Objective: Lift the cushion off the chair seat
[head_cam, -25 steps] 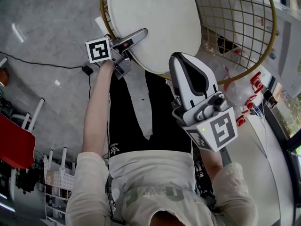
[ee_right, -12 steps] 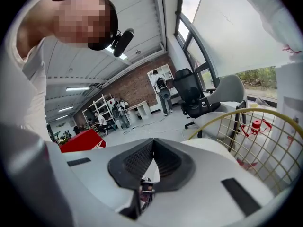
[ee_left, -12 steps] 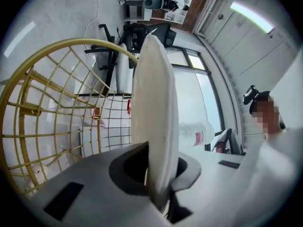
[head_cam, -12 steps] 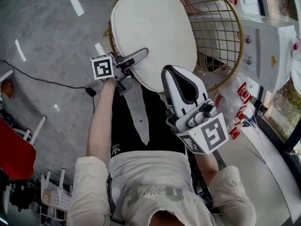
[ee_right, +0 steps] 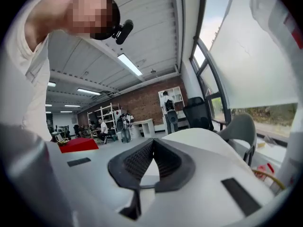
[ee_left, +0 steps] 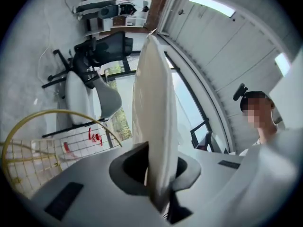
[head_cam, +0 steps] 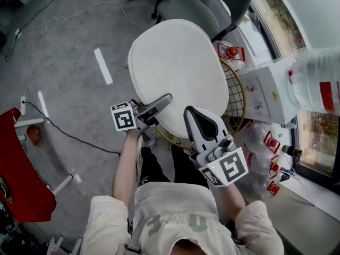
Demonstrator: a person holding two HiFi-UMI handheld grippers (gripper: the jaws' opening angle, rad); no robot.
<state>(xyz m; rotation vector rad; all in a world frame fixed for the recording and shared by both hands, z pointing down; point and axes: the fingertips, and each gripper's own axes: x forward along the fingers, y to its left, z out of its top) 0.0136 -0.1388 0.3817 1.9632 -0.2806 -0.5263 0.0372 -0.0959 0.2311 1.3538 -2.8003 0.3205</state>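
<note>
White round cushion [head_cam: 178, 68]: up in the air, clear of the gold wire chair [head_cam: 234, 97], with gold rim peeking out below its right and near edges. Plain cover.

Left hand-held gripper [head_cam: 166, 100]: clamps the cushion's near-left rim. In the left gripper view, fabric wedged between both dark pads [ee_left: 130, 167], cushion standing on edge straight ahead. On its cube [head_cam: 123, 117], a black-and-white square marker: pattern only, not lettering.

Right hand-held gripper [head_cam: 192, 113]: sits at the cushion's near rim, just beside the left one. In the right gripper view, ribbed pads [ee_right: 137, 160] drawn together at the tips, white cushion surface directly beyond. Cannot tell whether any of the rim is pinched there. On its cube [head_cam: 229, 167], a similar square marker.

Writing, such as can be seen:
- Person's shirt [head_cam: 175, 223]: pale lettering across the front, upside down from the head view, too faint to spell out.
- White box [head_cam: 265, 86] beside the chair: small yellow sticker [head_cam: 274, 95] and a red mark, text too small.
- Large clear water jug [head_cam: 319, 84] at far right: red label [head_cam: 330, 95], wording blurred.
- Clear bags [head_cam: 255, 147] below the box: red-and-white items inside, unreadable.

Elsewhere: grey shell chair [head_cam: 188, 7] beyond the cushion, white tape strip [head_cam: 103, 66] on the grey floor, red object [head_cam: 21, 169] at lower left.
</note>
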